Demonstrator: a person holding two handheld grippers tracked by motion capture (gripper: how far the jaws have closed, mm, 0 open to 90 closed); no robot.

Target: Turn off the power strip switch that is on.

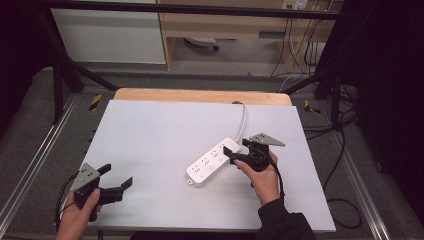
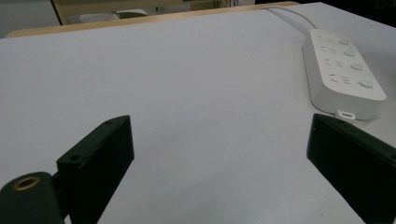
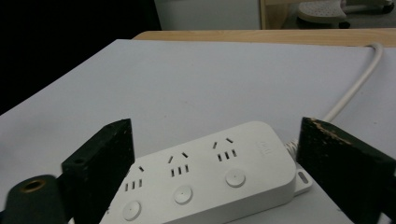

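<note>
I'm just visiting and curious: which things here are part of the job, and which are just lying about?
In the job:
power strip
its white cable
right gripper, fingers open around the strip
left gripper, open, waiting

Lying about:
white table
floor cables

white tabletop (image 1: 165,135), wooden edge (image 1: 200,96), grey floor (image 1: 30,140) around

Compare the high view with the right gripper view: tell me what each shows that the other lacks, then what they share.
High view alone: both hands, the left gripper open near the table's front left corner, the right gripper by the power strip's cable end, and the floor around the table.
Right gripper view alone: the strip's socket slots and round buttons up close, between the open black fingers.
Both: the white power strip, its cable, the white table top and the wooden far edge.
</note>
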